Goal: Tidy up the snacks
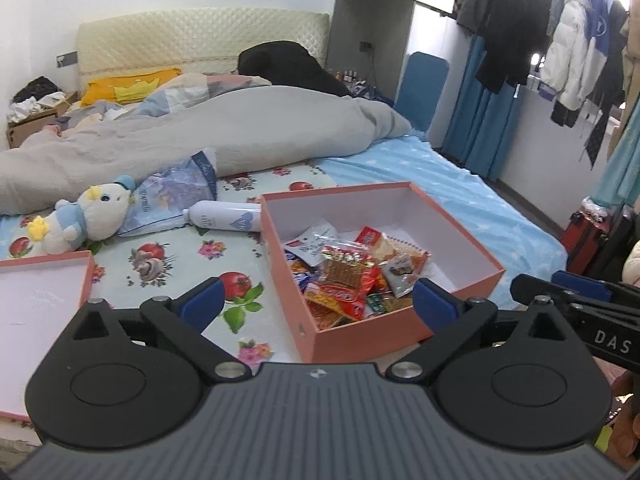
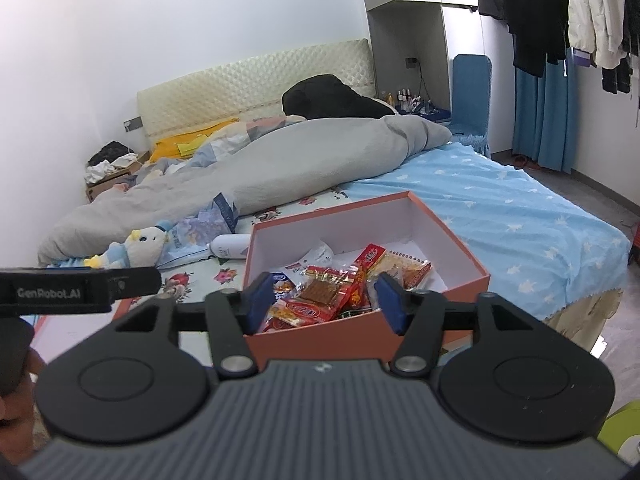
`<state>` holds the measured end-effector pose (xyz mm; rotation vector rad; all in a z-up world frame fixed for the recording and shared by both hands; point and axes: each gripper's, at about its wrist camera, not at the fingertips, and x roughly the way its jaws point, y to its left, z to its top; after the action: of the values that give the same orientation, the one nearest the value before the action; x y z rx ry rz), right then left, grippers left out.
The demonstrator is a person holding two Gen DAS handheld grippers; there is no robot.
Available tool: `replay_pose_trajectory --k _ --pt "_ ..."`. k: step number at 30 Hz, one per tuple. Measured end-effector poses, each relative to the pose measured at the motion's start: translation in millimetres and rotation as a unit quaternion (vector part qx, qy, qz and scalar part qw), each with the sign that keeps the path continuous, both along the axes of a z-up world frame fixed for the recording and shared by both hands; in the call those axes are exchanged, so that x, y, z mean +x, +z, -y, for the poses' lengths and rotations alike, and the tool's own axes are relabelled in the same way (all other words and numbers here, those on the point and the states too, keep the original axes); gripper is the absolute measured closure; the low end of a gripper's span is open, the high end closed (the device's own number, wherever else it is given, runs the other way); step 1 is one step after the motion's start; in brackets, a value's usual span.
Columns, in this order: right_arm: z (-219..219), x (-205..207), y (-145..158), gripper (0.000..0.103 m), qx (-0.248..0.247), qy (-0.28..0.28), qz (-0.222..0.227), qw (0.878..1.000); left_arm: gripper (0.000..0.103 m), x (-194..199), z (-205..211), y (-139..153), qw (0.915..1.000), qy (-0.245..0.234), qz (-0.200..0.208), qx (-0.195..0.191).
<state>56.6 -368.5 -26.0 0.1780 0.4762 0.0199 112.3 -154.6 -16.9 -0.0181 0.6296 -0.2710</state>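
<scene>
Bed [image 1: 460, 184] bears an orange box [image 1: 380, 330] of snacks [image 1: 352, 276]; both grippers gape empty.

Snack packets [image 1: 352, 276] are lying in the box [image 1: 384, 328] on the bed [image 1: 460, 184]; lid [image 1: 44, 304] lying left, bottle [image 1: 224, 216] behind.

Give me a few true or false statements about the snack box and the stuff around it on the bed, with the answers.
1. The orange box holds snack packets. True.
2. The box has its lid on. False: it is open; the lid lies to its left.
3. The left gripper holds a packet. False: it is open and empty.
4. A plush toy lies on the bed. True.
5. The white bottle stands inside the box. False: it lies outside, beside the box's left wall.
</scene>
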Motion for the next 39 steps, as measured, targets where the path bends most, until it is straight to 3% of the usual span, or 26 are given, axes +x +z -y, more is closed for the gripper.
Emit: replay_pose_trajectory --k 2,3,4,6,24,39 --pt "0.0 1.3 0.3 0.039 0.003 0.005 -0.001 1.0 0.0 1.0 -3.7 -0.2 1.0 0.009 -0.002 0.001" --pt "0.1 1.8 0.7 0.03 0.005 0.007 -0.001 1.0 0.0 2.4 -5.3 1.0 0.9999 0.013 -0.002 0.0" --pt "1.0 2.3 1.0 0.015 0.005 0.006 0.001 1.0 0.0 2.8 -7.3 1.2 0.9998 0.017 -0.003 0.0" --pt "1.1 2.6 1.7 0.0 0.001 0.003 0.006 1.0 0.0 2.3 -8.9 2.1 0.9998 0.021 -0.003 0.0" --pt "4.2 2.2 -1.5 0.0 -0.008 -0.017 0.007 1.0 0.0 3.5 -7.0 0.8 0.9995 0.031 -0.001 0.008" --pt "6.7 4.4 -4.3 0.0 -0.012 -0.024 -0.001 1.0 0.0 4.9 1.6 1.4 0.9999 0.01 0.0 0.013"
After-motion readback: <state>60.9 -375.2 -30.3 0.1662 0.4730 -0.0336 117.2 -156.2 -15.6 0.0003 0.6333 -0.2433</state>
